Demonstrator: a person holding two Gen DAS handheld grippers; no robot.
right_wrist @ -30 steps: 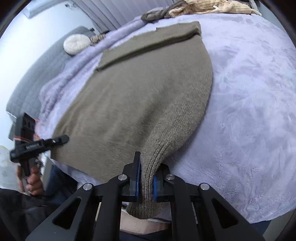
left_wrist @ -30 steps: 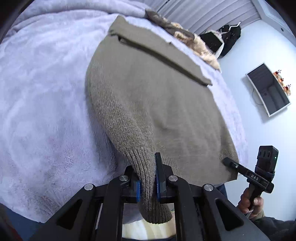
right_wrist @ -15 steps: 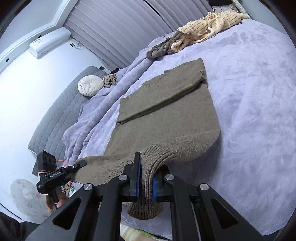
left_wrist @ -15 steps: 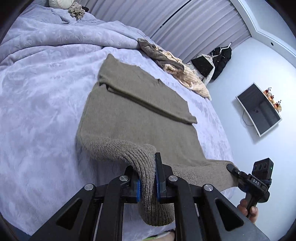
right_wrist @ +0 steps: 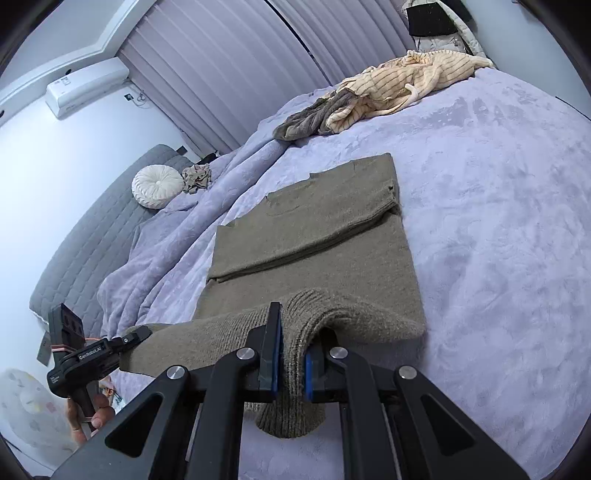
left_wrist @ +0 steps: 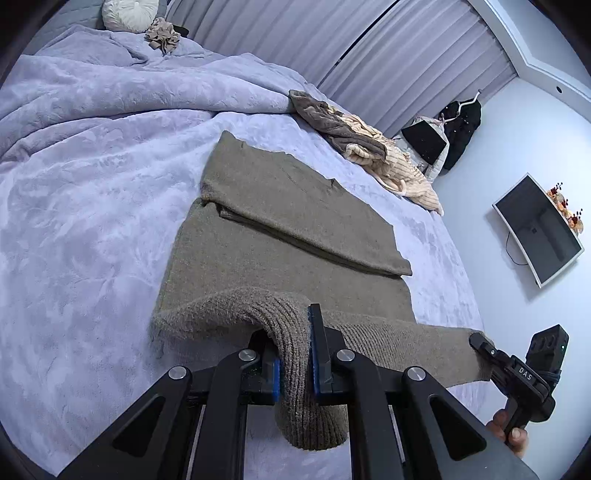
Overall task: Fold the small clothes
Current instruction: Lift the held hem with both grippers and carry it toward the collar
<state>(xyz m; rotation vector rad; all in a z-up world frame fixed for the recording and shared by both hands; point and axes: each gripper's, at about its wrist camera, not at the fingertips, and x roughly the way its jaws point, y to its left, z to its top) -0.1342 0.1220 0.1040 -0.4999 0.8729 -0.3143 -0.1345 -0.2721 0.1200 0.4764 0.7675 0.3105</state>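
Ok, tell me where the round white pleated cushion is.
The round white pleated cushion sits at the far head end of the bed, against the grey quilted headboard, beside a small crumpled beige cloth; in the left wrist view it is at top left.

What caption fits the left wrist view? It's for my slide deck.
Left hand-held gripper shut on the ribbed hem of an olive sweater lying on a lilac blanket; right hand-held gripper grips the other corner.

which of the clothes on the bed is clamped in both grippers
The olive-brown knit sweater: the left gripper and right gripper each pinch its ribbed hem. The striped cream garment and grey one lie untouched beyond.
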